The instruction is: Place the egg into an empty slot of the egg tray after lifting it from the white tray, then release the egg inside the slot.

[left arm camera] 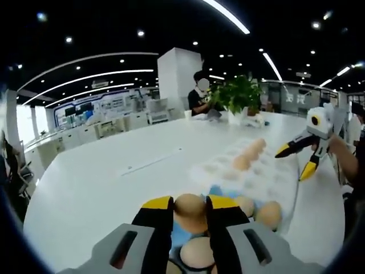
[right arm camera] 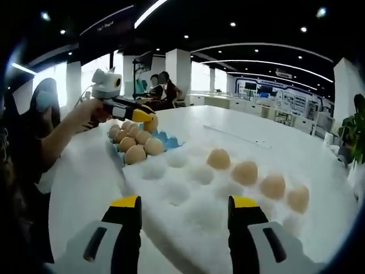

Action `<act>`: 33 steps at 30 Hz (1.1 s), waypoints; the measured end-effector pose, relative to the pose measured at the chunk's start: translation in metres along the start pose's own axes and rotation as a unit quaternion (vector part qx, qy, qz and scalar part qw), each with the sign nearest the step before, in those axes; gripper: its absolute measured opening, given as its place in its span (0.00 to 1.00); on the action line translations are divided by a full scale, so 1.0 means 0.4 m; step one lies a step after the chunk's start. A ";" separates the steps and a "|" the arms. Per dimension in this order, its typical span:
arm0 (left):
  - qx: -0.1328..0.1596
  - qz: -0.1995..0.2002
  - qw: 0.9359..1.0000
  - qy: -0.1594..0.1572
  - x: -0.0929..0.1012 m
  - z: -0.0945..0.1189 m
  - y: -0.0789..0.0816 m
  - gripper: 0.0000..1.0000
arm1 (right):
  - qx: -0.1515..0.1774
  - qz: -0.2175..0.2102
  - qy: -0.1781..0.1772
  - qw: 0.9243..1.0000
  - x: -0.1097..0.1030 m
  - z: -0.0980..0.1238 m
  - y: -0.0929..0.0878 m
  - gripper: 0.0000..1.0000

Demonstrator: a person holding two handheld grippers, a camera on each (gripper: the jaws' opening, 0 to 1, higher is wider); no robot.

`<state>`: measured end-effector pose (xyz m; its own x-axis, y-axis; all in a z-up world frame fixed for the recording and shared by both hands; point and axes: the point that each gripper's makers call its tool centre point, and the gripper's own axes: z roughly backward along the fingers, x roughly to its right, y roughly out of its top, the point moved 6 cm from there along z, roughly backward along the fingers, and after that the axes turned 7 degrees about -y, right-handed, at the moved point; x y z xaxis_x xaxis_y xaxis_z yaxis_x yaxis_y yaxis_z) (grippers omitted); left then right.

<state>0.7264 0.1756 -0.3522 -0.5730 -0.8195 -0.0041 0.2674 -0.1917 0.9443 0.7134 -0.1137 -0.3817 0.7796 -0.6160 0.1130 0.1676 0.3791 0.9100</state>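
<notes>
My left gripper (left arm camera: 190, 210) is clamped on an egg (left arm camera: 190, 212); my right gripper (right arm camera: 185, 206) — jaws apart — hovers over the egg tray (right arm camera: 188, 194). No writing is legible.

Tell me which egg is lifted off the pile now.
The egg clamped in the left tool, raised above the others; the remaining eggs lie loose in their trays.

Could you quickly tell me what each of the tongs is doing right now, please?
Left tongs: shut on an egg, above the pile of eggs.
Right tongs: open, holding nothing, above the egg tray.
</notes>
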 end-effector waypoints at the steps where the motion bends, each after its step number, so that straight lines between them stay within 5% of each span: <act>1: 0.000 0.001 1.000 0.000 -0.005 -0.001 0.000 0.23 | 0.003 0.008 -0.002 1.000 0.001 -0.001 0.013 0.63; 6: 0.000 0.002 1.000 0.002 -0.003 0.001 -0.003 0.23 | 0.039 -0.003 0.011 0.999 -0.003 -0.001 0.066 0.63; 15: -0.003 0.009 1.000 -0.001 -0.013 -0.003 -0.006 0.24 | 0.036 -0.004 0.023 0.999 -0.024 -0.016 0.065 0.63; 33: -0.007 0.024 1.000 -0.008 -0.009 0.000 -0.016 0.26 | 0.061 0.013 0.064 0.996 -0.083 -0.083 0.160 0.63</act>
<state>0.7267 0.1798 -0.3582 -0.5717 -0.8191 0.0468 0.3053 -0.1594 0.9388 0.7183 -0.0460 -0.3404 0.8543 -0.5116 0.0920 0.0781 0.3013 0.9503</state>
